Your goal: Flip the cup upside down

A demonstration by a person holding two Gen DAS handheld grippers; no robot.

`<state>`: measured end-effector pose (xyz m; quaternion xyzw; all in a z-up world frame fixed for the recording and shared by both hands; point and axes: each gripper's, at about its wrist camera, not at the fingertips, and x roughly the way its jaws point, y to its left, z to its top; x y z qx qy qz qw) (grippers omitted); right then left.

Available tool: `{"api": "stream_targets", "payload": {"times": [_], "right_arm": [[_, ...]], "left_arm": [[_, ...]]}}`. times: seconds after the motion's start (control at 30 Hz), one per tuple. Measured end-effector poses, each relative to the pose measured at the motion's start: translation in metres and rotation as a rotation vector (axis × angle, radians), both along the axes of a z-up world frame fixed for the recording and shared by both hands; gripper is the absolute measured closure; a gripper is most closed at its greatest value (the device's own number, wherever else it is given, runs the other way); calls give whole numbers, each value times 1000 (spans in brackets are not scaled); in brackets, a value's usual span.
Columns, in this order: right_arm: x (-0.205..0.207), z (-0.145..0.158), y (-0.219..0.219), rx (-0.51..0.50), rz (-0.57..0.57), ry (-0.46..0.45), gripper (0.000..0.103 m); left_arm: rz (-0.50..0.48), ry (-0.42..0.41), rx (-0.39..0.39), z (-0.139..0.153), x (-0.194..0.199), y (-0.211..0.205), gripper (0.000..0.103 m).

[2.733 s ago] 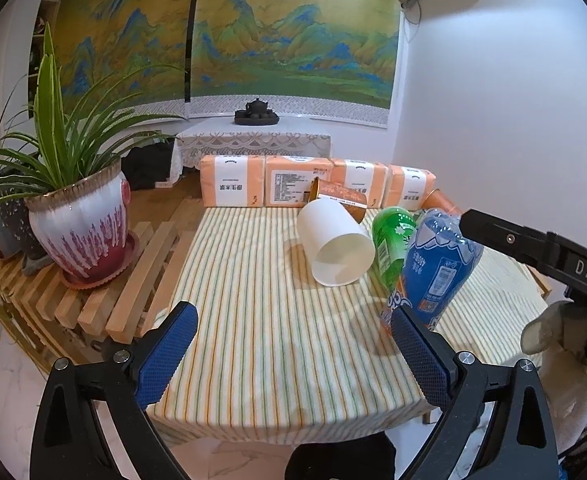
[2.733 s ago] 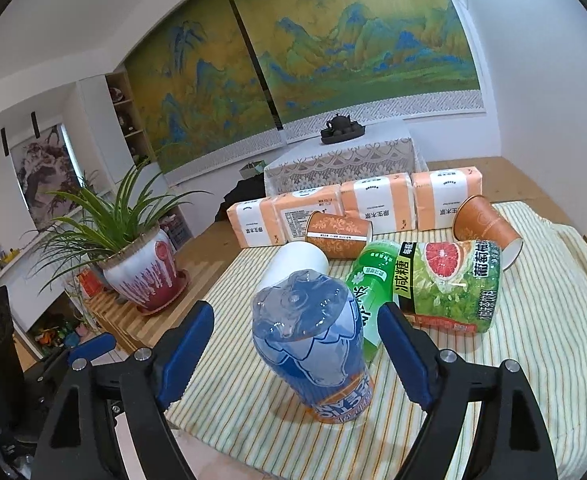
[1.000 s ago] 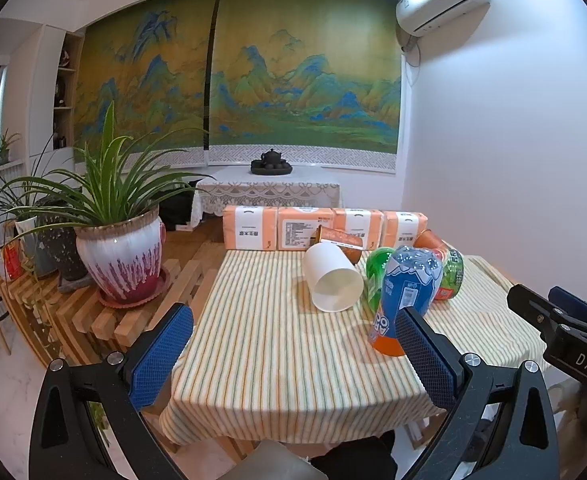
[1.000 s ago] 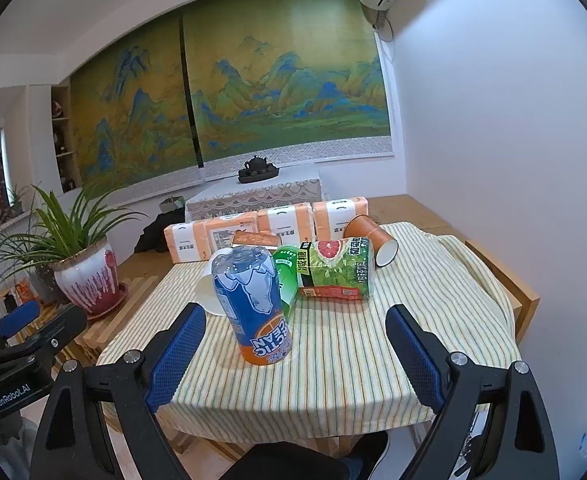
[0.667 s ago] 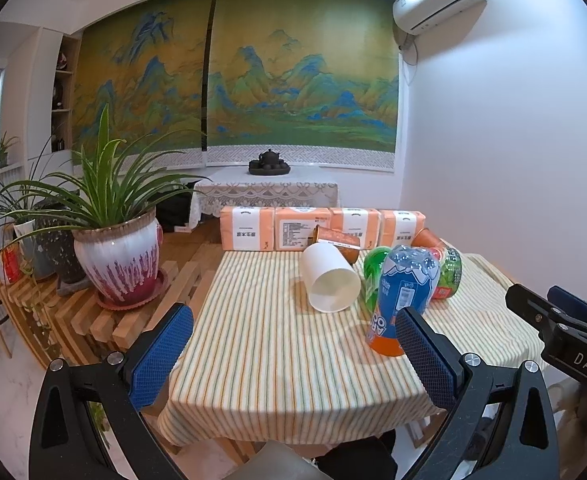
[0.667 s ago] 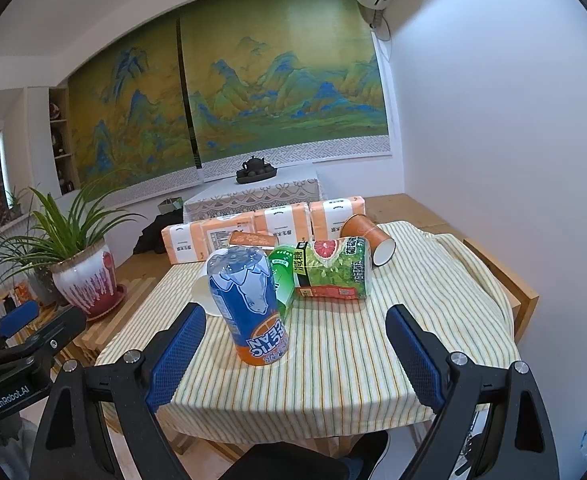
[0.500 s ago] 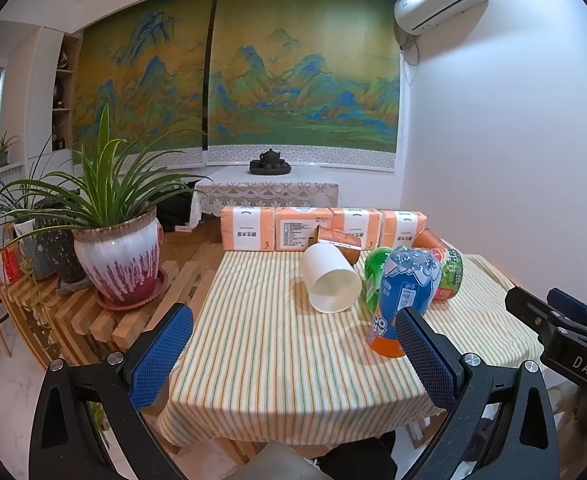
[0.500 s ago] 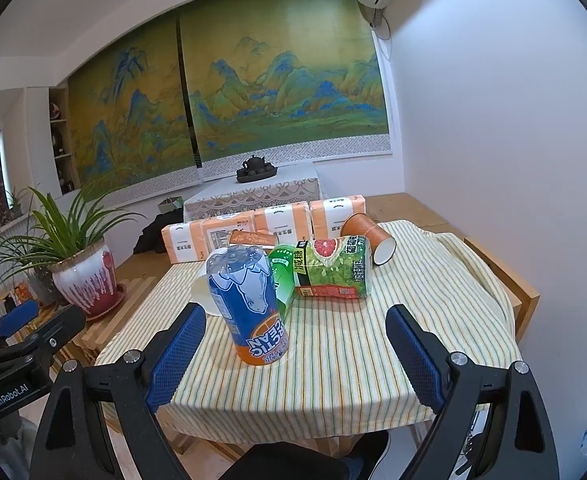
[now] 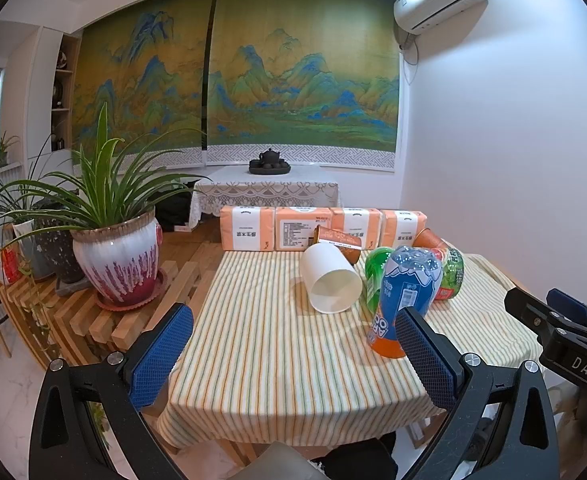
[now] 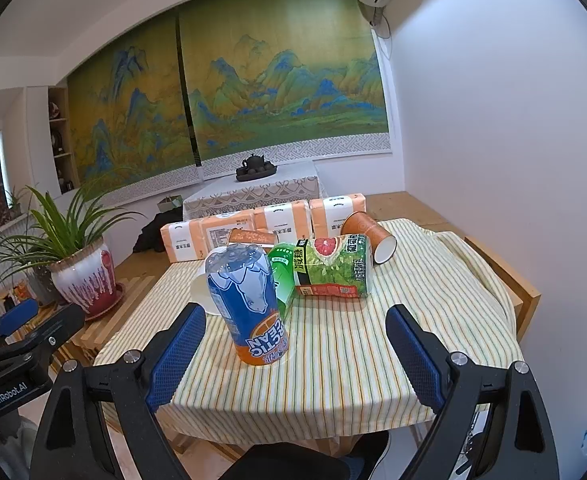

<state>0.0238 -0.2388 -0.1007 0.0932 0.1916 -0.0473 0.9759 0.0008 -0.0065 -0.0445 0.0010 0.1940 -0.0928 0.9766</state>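
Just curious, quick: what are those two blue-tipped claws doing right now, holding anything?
Left gripper: open, holding nothing.
Right gripper: open, holding nothing.

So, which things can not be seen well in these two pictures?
- White cup, right wrist view: mostly hidden behind the blue cup.
- Green bottle, left wrist view: the blue cup covers its lower part.
- Small print on the orange packs: too small to read in either view.
- Right tongs, left wrist view: cut off by the edge.

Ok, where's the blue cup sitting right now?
The blue cup stands upside down near the striped table's front edge, just ahead of the lying white cup and green bottle.
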Motion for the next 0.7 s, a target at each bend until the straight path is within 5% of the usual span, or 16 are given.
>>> {"api": "stream_targets", "payload": {"times": [0.7], "right_arm": [[3, -4, -4, 9, -2, 10, 14]], "left_arm": [[-6, 11, -2, -3, 7, -1, 1]]}}
